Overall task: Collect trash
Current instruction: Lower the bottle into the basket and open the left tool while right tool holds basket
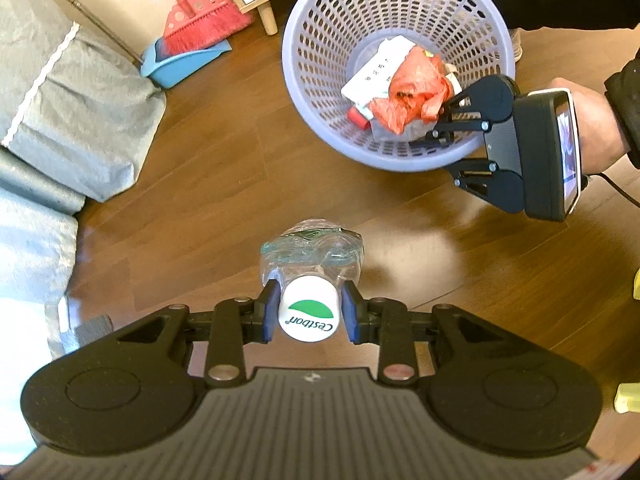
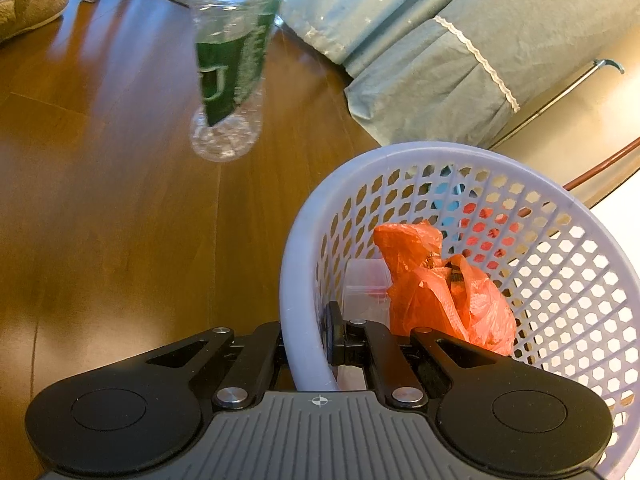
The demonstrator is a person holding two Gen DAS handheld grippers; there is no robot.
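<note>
My left gripper [image 1: 308,314] is shut on the white cap [image 1: 309,308] of a crushed clear plastic bottle [image 1: 316,250], which hangs above the wooden floor. The same bottle [image 2: 230,68], with its green label, shows at the upper left of the right wrist view. A lilac perforated basket [image 1: 320,92] is tilted towards me, and my right gripper [image 2: 306,340] is shut on its near rim [image 2: 298,280]. That gripper [image 1: 434,142] shows at the basket's lower right rim in the left wrist view. Inside lie an orange plastic bag [image 1: 412,92] [image 2: 444,292], a white paper package [image 1: 372,74] and a small clear box [image 2: 366,288].
A grey-green bed skirt [image 1: 76,96] [image 2: 432,80] hangs along one side. A red broom [image 1: 204,20] stands in a blue dustpan [image 1: 176,62] by the wall. A furniture leg [image 1: 269,20] stands behind the basket. A tan slipper [image 2: 28,4] lies at the far left.
</note>
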